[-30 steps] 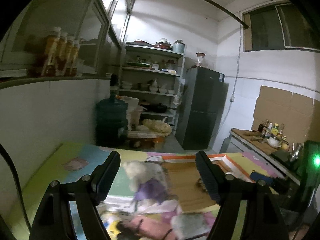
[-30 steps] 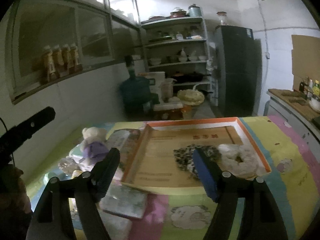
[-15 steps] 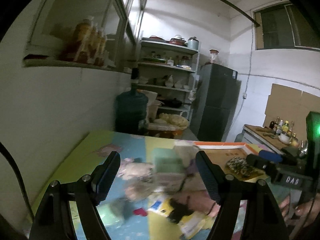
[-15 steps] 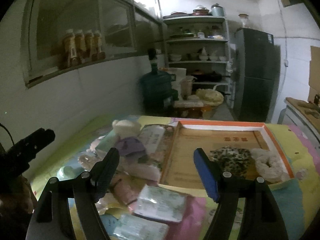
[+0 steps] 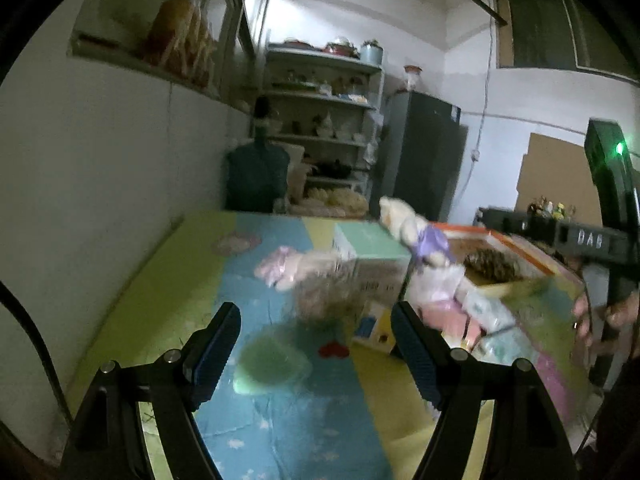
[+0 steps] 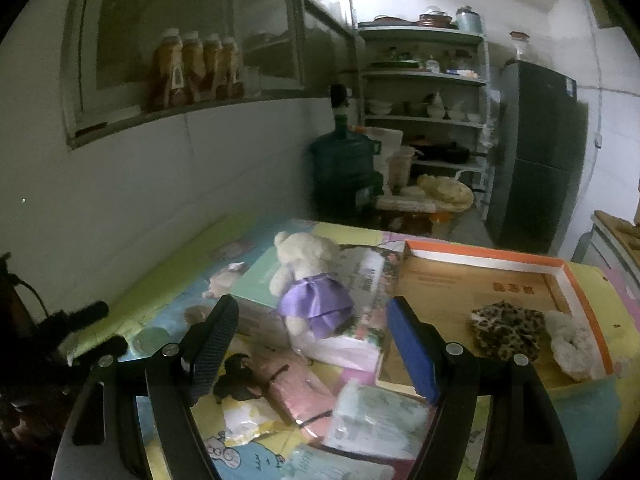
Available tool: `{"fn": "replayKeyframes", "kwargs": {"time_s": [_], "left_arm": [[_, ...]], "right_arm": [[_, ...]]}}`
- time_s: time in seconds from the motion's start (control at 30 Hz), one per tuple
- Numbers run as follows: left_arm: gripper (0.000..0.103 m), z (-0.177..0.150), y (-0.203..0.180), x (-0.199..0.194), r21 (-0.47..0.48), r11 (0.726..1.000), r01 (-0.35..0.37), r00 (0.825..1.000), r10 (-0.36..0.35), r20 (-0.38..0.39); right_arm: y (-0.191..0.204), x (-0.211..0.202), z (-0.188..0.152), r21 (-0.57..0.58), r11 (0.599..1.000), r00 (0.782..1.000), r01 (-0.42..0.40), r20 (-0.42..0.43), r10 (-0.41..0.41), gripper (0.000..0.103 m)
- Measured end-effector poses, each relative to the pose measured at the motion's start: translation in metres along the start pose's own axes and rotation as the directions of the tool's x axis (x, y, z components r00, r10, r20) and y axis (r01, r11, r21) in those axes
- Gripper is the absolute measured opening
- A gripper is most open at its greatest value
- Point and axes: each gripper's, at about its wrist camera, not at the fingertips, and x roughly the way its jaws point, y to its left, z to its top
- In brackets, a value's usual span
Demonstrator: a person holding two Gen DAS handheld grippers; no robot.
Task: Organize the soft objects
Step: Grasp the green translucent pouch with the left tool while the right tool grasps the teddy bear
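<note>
A cream teddy bear in a purple dress (image 6: 308,284) sits on a pile of tissue packs and boxes at the table's middle; the left wrist view shows the bear (image 5: 416,232) blurred. My right gripper (image 6: 312,344) is open just in front of the bear, nothing between its fingers. An orange-rimmed shallow box (image 6: 492,258) to the right holds a leopard-print scrunchie (image 6: 506,330) and a white fluffy scrunchie (image 6: 572,344). My left gripper (image 5: 314,346) is open above a pale green soft item (image 5: 272,364) on the mat, apart from it. A pink soft piece (image 5: 280,266) lies further back.
A colourful mat (image 5: 192,280) covers the table, which runs along a white wall on the left. A pink doll (image 6: 280,380) and plastic tissue packs (image 6: 376,416) lie near the front. The right gripper's body and a hand (image 5: 600,312) show at the left view's right edge. A water jug (image 6: 344,172) and shelves stand behind.
Both grippers have swung to the left over the table and the left one has come lower. The bear and pile now sit between the right fingers; the tray has slid rightward in both views.
</note>
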Motion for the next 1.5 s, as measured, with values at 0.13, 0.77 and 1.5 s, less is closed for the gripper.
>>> {"fn": "replayKeyframes", "kwargs": {"time_s": [0.13, 0.77, 1.5], "left_arm": [[0.077, -0.007, 0.010, 0.015, 0.010, 1.000, 0.018, 0.999, -0.017, -0.048], [0.050, -0.019, 0.022, 0.054, 0.031, 0.995, 0.092, 0.977, -0.085, -0.195], [0.042, -0.022, 0.029, 0.051, -0.006, 0.996, 0.086, 0.981, -0.086, -0.177]], "right_arm": [[0.006, 0.007, 0.003, -0.015, 1.000, 1.000, -0.007, -0.009, 0.007, 0.078], [-0.004, 0.083, 0.016, -0.019, 1.000, 0.992, 0.009, -0.126, -0.011, 0.078], [-0.007, 0.099, 0.009, -0.006, 0.997, 0.981, -0.080, -0.177, 0.078, 0.045]]}}
